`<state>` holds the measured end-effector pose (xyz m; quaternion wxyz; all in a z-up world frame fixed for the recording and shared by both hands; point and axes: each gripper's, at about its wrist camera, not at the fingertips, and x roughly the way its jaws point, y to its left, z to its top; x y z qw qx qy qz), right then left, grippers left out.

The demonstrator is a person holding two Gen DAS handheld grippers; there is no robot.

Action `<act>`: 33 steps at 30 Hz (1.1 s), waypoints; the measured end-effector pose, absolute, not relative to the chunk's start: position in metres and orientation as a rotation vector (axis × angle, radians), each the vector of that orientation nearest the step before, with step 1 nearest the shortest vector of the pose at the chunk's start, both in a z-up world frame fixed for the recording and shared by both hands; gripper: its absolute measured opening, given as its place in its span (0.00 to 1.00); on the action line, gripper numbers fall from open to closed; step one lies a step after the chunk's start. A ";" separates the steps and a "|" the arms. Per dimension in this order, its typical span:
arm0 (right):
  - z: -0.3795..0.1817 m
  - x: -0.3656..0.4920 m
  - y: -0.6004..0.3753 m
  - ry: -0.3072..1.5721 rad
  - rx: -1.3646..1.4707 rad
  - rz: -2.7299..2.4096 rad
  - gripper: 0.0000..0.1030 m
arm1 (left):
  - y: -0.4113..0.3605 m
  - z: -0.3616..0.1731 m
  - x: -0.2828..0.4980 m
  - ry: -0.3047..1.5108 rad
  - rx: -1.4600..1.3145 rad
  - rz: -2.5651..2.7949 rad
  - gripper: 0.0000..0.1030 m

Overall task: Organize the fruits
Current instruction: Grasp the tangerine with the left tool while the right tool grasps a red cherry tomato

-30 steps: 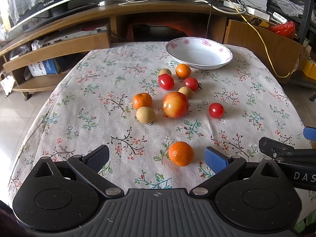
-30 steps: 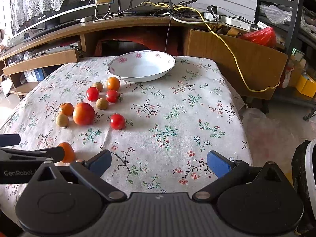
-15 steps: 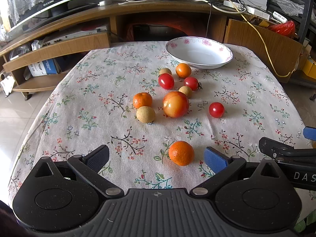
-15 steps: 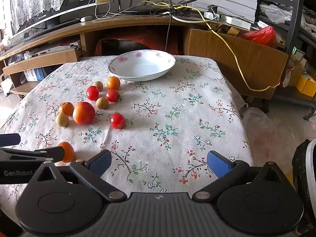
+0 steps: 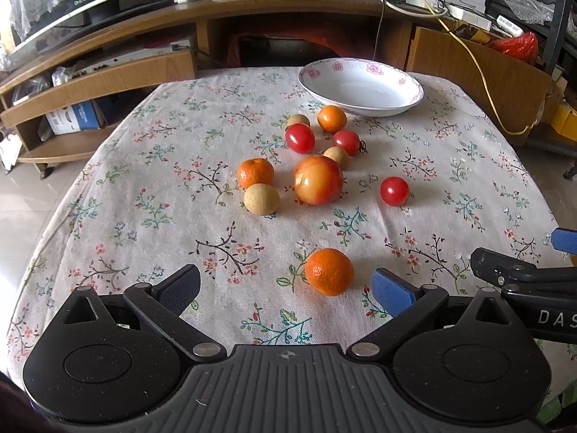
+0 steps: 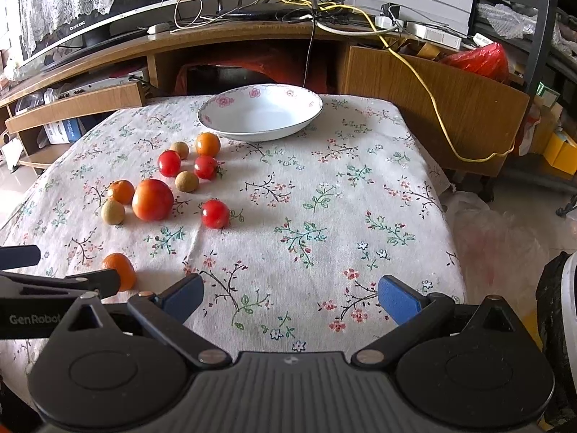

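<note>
Jaws: both grippers stood spread wide, nothing between their fingers.
Left gripper (image 5: 285, 287): hovered low over the near edge of the table, its blue-padded fingers either side of open cloth.
Nearest mandarin (image 5: 329, 271): lay on the tablecloth (image 5: 162, 187) just inside the left gripper's right finger, not touching it.
Right gripper (image 6: 290, 297): hung over the near right part of the table, above bare cloth, well apart from the fruit.
Fruit cluster: sat left of centre, between the grippers and the bowl.
Large tomato (image 5: 318, 179): in the middle of the cluster, with a second mandarin (image 5: 255, 172) and a tan longan (image 5: 261, 198) just to its left.
Lone cherry tomato (image 5: 394, 191): to the right of the large tomato, apart from it.
Far group: two cherry tomatoes, two small longans and a third mandarin (image 5: 331, 118) lay close together just near of the bowl.
Bowl (image 5: 360, 86): white with a pink floral rim, at the far side of the table, holding no fruit.
</note>
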<state>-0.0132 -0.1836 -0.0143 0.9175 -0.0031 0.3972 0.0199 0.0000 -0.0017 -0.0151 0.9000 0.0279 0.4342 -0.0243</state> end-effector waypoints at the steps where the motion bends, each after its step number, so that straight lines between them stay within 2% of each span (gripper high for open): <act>1: -0.014 -0.012 -0.184 0.820 -0.006 0.043 0.99 | -0.002 -0.016 0.000 0.897 0.062 -0.053 0.98; 6: -0.013 -0.008 -0.186 0.820 -0.002 0.047 0.99 | -0.006 -0.022 0.006 0.904 0.074 -0.057 0.91; 14: -0.017 0.004 -0.188 0.841 -0.002 0.072 0.95 | -0.008 -0.028 0.016 0.924 0.074 -0.053 0.90; 17: -0.018 0.010 -0.184 0.849 -0.015 0.088 0.93 | -0.009 -0.031 0.019 0.937 0.074 -0.054 0.84; 23: -0.019 0.026 -0.176 0.859 -0.035 0.134 0.86 | -0.009 -0.036 0.022 0.959 0.063 -0.081 0.71; 25: -0.019 0.033 -0.173 0.862 -0.041 0.151 0.81 | -0.008 -0.035 0.023 0.954 0.053 -0.089 0.66; 30: -0.021 0.053 -0.164 0.868 -0.042 0.214 0.74 | -0.010 -0.036 0.024 0.944 0.066 -0.102 0.64; 33: -0.024 0.066 -0.156 0.866 -0.061 0.266 0.65 | -0.012 -0.037 0.024 0.936 0.080 -0.107 0.65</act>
